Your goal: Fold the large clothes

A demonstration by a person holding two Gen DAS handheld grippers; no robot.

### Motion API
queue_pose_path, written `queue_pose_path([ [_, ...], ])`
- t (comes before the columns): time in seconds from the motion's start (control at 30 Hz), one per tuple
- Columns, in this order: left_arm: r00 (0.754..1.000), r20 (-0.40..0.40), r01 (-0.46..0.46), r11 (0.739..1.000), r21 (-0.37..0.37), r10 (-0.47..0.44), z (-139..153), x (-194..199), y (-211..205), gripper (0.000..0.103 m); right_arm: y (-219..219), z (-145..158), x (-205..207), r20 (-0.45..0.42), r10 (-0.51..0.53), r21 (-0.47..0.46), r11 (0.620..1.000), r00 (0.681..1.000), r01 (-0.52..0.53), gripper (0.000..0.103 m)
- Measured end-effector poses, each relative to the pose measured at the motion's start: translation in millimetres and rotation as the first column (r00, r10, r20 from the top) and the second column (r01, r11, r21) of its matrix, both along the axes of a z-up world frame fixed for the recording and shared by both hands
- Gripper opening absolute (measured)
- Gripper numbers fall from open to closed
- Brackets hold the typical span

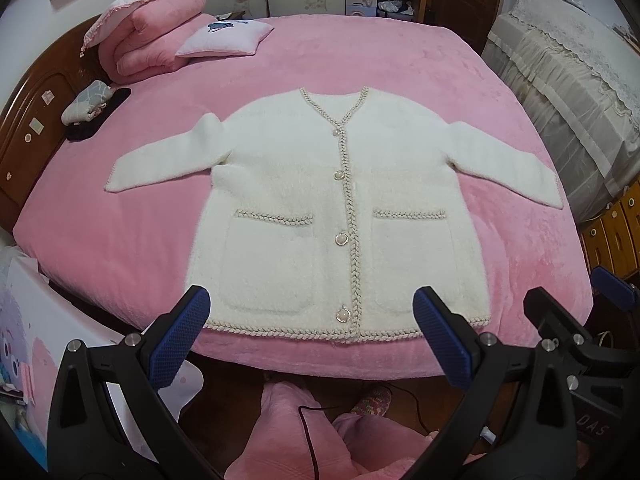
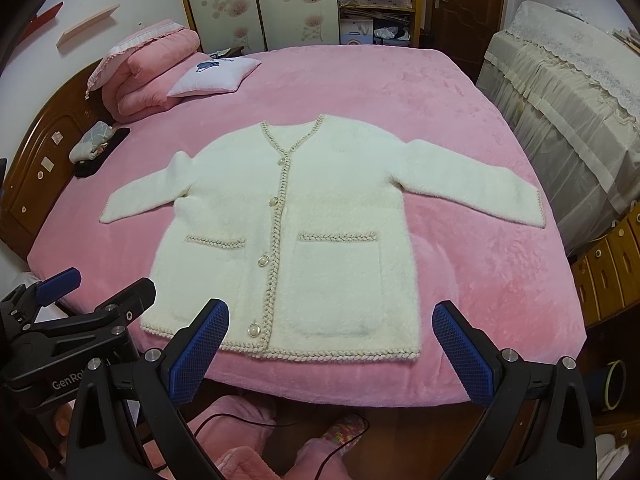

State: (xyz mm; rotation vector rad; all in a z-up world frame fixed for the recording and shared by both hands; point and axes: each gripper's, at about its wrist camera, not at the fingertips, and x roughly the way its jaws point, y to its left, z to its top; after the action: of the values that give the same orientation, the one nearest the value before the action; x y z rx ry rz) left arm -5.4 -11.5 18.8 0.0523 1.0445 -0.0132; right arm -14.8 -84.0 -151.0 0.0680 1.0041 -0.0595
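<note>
Left claw [image 1: 310, 338]: spread wide, blue pads apart, holding nothing; hangs off the near edge of the bed, just short of the cardigan hem.
Right claw [image 2: 330, 350]: spread wide, holding nothing, touching nothing; same near edge, beside the left claw.
Cardigan [image 1: 340, 208]: white, fluffy, lies flat and face up on the bed, buttoned, both sleeves stretched out sideways, hem toward the claws.
Bed [image 1: 380, 60]: pink cover.
Pillow [image 1: 226, 38]: at the far left corner, well apart from the cardigan.
</note>
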Motion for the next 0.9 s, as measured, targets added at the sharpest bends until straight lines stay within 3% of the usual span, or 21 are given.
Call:
queue_pose_path([
  [0.9,0.999,-0.026,-0.030,1.000,0.002,0.030,-10.5,15.9,-8.1,0.100,-12.2,-2.3,13.1,-0.017,0.026,-0.011,1.000,1.000,-0.027,0.103],
])
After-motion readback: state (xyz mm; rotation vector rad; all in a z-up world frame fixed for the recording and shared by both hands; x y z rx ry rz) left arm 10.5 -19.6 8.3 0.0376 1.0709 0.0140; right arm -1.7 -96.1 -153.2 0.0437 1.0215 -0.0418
